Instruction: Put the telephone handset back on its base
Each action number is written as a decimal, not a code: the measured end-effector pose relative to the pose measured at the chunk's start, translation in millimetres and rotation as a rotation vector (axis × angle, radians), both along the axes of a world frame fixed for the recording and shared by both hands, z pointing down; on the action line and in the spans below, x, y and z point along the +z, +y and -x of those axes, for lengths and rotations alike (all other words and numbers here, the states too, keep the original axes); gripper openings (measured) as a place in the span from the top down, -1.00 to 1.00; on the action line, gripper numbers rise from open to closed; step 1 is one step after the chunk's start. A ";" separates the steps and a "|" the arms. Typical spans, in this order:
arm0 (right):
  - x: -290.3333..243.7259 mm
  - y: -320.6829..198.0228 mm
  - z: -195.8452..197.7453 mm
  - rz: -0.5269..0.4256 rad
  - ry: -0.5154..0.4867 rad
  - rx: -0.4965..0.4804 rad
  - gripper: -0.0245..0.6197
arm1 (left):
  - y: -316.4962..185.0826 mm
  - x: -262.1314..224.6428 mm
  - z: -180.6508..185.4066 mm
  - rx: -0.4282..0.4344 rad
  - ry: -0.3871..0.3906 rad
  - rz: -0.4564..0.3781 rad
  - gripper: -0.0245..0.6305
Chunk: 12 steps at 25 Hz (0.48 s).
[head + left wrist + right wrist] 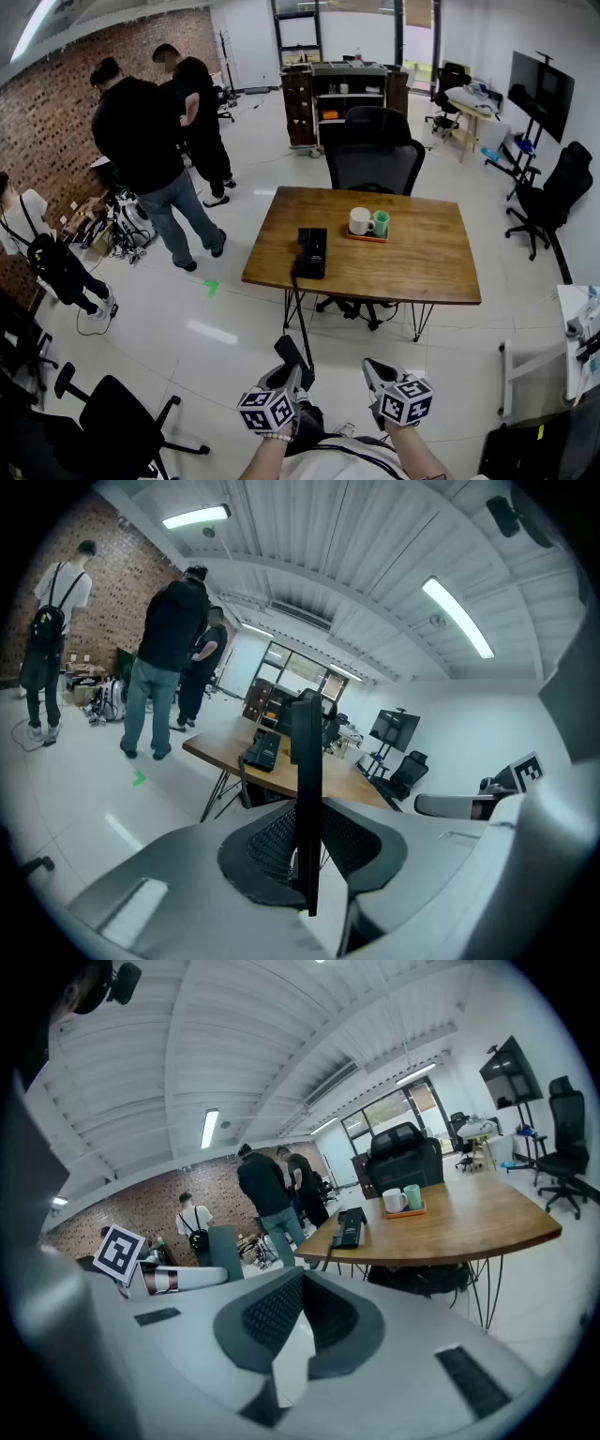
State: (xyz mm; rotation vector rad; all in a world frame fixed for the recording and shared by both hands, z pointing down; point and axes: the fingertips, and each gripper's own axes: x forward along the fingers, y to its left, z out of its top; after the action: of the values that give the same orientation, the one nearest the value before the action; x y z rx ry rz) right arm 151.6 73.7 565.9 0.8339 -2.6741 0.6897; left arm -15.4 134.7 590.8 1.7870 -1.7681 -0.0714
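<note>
Wooden table (427, 258) holds one telephone (311, 252), one white mug (360, 221), one green mug (382, 223).

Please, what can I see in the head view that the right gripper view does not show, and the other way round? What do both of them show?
Only the head view: the marker cube on the right hand-held gripper and the green floor mark.

Only the right gripper view: the ceiling with its strip light.

Both: the wooden table, the telephone near its edge, the white cup and green cup on a tray, and the people by the brick wall.
</note>
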 end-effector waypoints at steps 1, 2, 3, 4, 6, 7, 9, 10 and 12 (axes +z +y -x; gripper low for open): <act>0.0 0.2 0.6 -0.001 -0.001 0.000 0.92 | 0.2 0.5 0.3 -0.001 -0.001 0.000 0.70; 0.0 0.5 1.0 -0.001 -0.003 0.000 0.92 | 0.5 0.9 0.5 -0.001 -0.002 0.000 0.70; 0.1 0.9 1.2 -0.002 -0.004 -0.001 0.92 | 0.8 1.3 0.5 -0.001 -0.003 0.000 0.70; 0.3 1.5 1.1 -0.001 -0.005 0.000 0.92 | 1.3 1.6 0.3 -0.001 -0.003 0.000 0.70; 0.9 3.2 0.1 0.000 -0.006 0.001 0.92 | 2.6 2.5 -0.8 0.002 -0.003 0.001 0.70; 1.1 4.2 -0.6 0.000 -0.007 0.001 0.92 | 3.3 3.1 -1.4 0.003 -0.003 0.003 0.70; 1.3 5.7 -1.5 -0.002 -0.010 0.001 0.92 | 4.2 4.6 -1.9 0.006 -0.004 0.006 0.70; 1.5 5.8 -2.1 -0.003 -0.010 0.002 0.92 | 4.0 5.5 -1.7 0.006 -0.004 0.008 0.70; 2.1 3.7 -4.9 -0.003 -0.010 0.007 0.92 | 2.7 7.5 -0.4 0.001 0.000 0.010 0.70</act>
State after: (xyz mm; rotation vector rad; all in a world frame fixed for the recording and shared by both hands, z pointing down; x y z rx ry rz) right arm 156.5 77.4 567.9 0.8429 -2.6829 0.6928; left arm -15.0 137.4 598.3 1.7803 -1.7643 -0.0622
